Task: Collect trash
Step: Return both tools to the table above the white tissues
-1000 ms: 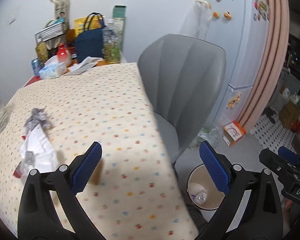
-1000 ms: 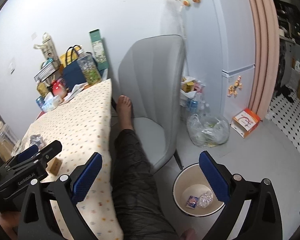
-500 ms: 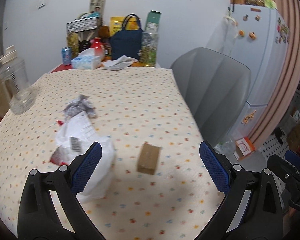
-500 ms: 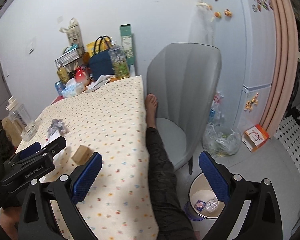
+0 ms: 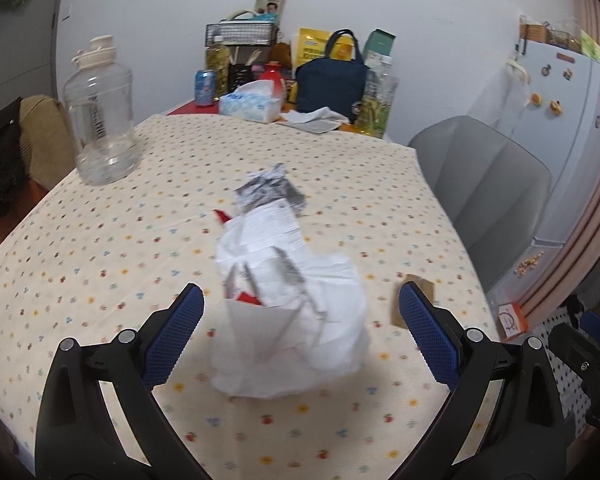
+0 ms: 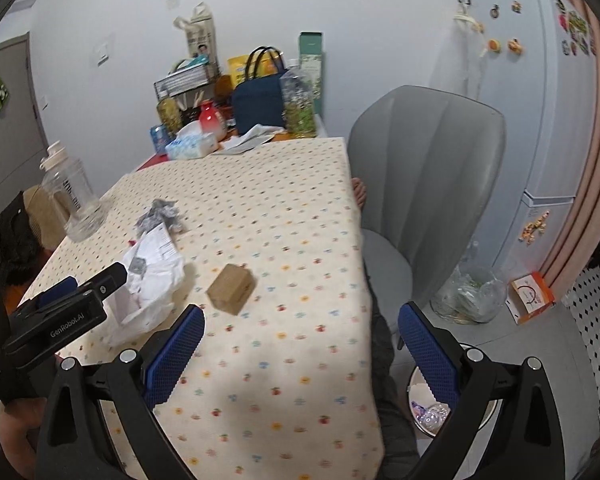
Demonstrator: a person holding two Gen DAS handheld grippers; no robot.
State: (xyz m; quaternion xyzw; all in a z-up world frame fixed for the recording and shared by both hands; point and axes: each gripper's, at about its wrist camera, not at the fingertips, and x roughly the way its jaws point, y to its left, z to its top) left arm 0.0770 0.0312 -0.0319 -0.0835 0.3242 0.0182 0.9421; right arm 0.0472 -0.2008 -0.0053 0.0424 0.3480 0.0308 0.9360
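A crumpled white plastic bag with paper receipts (image 5: 292,312) lies on the dotted tablecloth (image 5: 100,240); my left gripper (image 5: 300,334) is open, its blue pads either side of the bag and apart from it. Behind the bag sits a crushed grey wrapper (image 5: 268,192). A small brown cardboard box (image 6: 231,289) rests near the table's right edge, just ahead of my open right gripper (image 6: 300,354). The same bag (image 6: 148,284) and wrapper (image 6: 160,216) show in the right wrist view, with the left gripper's body (image 6: 60,316) over the bag. A round bin (image 6: 428,408) with some trash stands on the floor.
A clear plastic jug (image 5: 102,120) stands at the table's left. Tissue box (image 5: 252,104), navy bag (image 5: 332,80), cans and bottles crowd the far end. A grey chair (image 6: 420,184) is at the right, a fridge (image 6: 540,100) behind it. A person's leg (image 6: 384,344) runs beside the table.
Both grippers swung left from the bin and chair toward the table. The left one has closed in on the white bag, which now lies between its open fingers.
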